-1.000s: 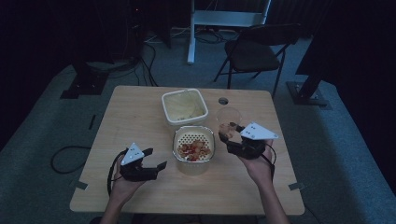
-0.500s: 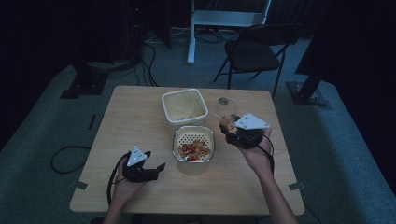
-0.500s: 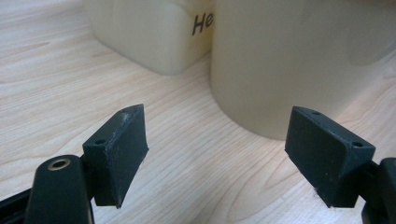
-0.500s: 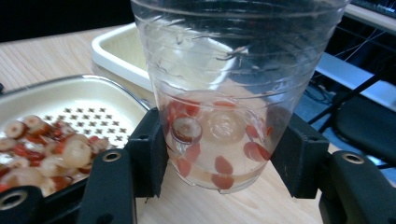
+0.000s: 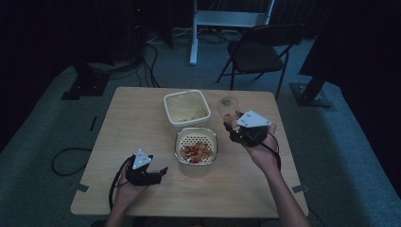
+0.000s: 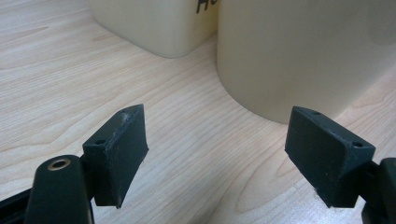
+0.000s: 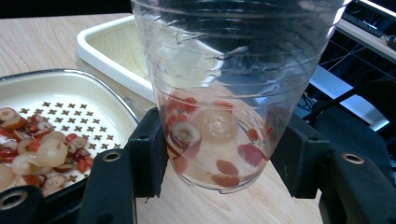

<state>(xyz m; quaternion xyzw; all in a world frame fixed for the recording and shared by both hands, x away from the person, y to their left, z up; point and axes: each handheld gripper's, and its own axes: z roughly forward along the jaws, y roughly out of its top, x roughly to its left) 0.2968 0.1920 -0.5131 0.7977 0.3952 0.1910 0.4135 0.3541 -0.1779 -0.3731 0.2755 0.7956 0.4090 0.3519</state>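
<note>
Up at the right side of the worktop (image 5: 142, 113), the right tool (image 5: 235, 125) grips a clear plastic cup (image 7: 224, 88), one pad pressed to each side of its lower wall. Seen along that tool's own jaws, the cup is held above the wood, roughly upright, and red and pale fruit pieces (image 7: 205, 135) sit at its bottom. Just beside it, toward the person's left, stands a cream strainer tub (image 5: 196, 149) whose perforated insert holds a heap of the same red and white pieces. Behind that tub, touching or nearly touching it, is a second cream container (image 5: 186, 108), rectangular; its contents cannot be made out.

The left tool (image 5: 162, 172) hovers low over the near left part of the worktop, its jaws partly apart with nothing between them. In its own view they point toward the base of the strainer tub (image 6: 299, 56), close to it but apart.
</note>
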